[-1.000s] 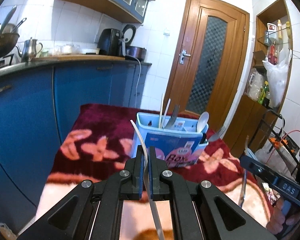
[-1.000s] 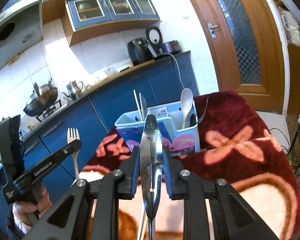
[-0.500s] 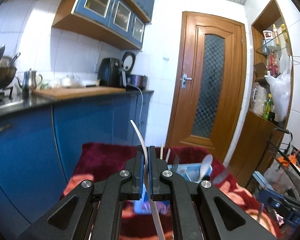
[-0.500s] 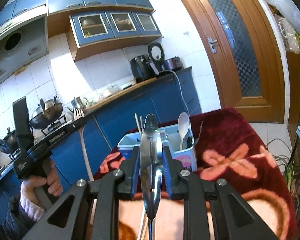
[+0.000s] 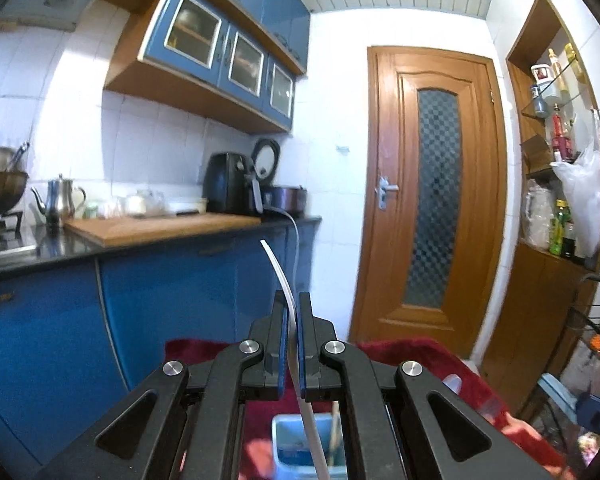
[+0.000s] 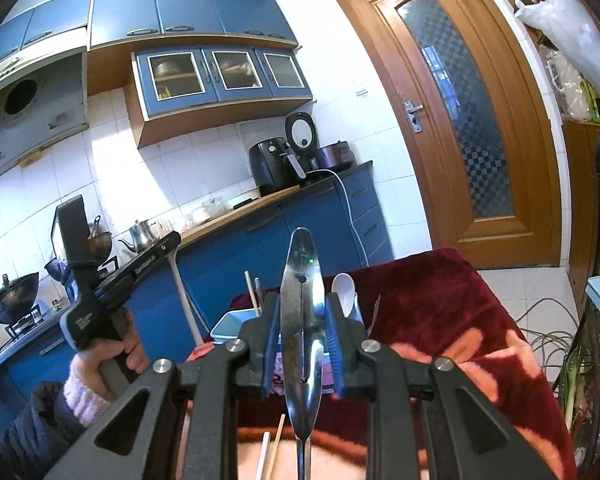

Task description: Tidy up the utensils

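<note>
Blue pads of the left gripper (image 5: 291, 316) are squeezed tight on a thin silver fork handle (image 5: 278, 270). We see the fork edge-on here, a pale curved strip that sticks up past the tips and runs down between the fingers. In the right wrist view the same fork (image 6: 182, 280) hangs down from the left gripper (image 6: 170, 242), which a hand (image 6: 118, 354) in a pink cuff holds up high.

A second ago the left camera looked down at the whole utensil box on the red blanket. Now it looks more at the kitchen wall and the wooden door (image 5: 432, 204), and only a bit of the light blue box (image 5: 290, 446) shows at the bottom, behind the fingers. The left gripper has gone up. In the right view it used to sit low by the counter front; now its tip is up by the kettle (image 6: 142, 234).

The right gripper (image 6: 302, 312) pinches a shiny metal spoon (image 6: 302, 304), bowl up, one pad on each side of it. That grip looks the same as before. The box (image 6: 236, 320) sits lower in its picture now, just behind the fingers, with chopsticks (image 6: 252, 292) and a white spoon (image 6: 344, 290) standing in it. Two more chopsticks (image 6: 272, 448) lie on the red blanket (image 6: 440, 300) near the camera
</note>
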`<action>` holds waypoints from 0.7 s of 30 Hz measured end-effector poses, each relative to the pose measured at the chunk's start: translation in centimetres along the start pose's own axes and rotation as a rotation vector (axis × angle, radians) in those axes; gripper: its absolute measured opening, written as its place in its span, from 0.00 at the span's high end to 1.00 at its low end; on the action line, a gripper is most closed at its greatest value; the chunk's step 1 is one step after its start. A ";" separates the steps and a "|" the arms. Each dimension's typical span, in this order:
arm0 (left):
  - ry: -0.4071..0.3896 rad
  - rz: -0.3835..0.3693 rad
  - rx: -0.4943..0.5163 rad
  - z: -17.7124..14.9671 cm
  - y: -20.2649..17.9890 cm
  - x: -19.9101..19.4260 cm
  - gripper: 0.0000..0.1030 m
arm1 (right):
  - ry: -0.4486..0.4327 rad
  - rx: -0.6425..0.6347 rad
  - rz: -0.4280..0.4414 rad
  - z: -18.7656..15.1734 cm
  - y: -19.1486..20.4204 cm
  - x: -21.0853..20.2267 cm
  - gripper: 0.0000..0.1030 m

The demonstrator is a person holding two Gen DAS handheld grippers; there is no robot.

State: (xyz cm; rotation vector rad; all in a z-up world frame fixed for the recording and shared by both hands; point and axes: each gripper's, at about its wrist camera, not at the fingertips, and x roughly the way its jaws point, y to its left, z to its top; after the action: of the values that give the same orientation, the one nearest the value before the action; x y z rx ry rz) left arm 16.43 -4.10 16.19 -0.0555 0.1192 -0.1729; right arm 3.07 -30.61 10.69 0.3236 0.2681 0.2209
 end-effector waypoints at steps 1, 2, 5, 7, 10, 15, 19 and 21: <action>-0.009 0.009 -0.002 -0.1 0.1 0.4 0.97 | 0.003 0.001 -0.001 0.1 -0.2 0.4 0.77; -0.015 0.015 -0.007 -0.1 0.1 0.7 0.97 | 0.002 0.000 -0.002 0.2 -0.4 0.6 0.77; -0.022 0.031 -0.044 -0.6 0.7 2.0 0.97 | -0.002 -0.013 -0.006 0.6 -0.6 1.3 0.77; -0.020 0.042 -0.056 -1.1 1.2 3.0 0.97 | -0.008 -0.025 -0.012 0.9 -0.6 1.8 0.77; -0.009 0.050 -0.060 -1.8 1.4 4.1 0.97 | -0.031 -0.042 -0.020 1.3 -0.3 2.3 0.77; 0.004 0.050 -0.035 -3.4 1.1 5.1 0.97 | -0.076 -0.070 -0.038 2.3 0.1 3.5 0.77; 0.021 0.034 -0.022 -4.5 0.8 5.5 0.97 | -0.137 -0.099 -0.092 2.9 0.3 5.5 0.77; 0.024 0.031 -0.019 -4.9 0.7 5.6 0.97 | -0.158 -0.098 -0.093 3.2 0.3 6.3 0.77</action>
State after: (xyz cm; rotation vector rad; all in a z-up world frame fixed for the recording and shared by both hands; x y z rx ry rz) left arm 21.46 -4.56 10.63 -0.0704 0.1458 -0.1415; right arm 9.93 -29.65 12.31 0.2291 0.1151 0.1153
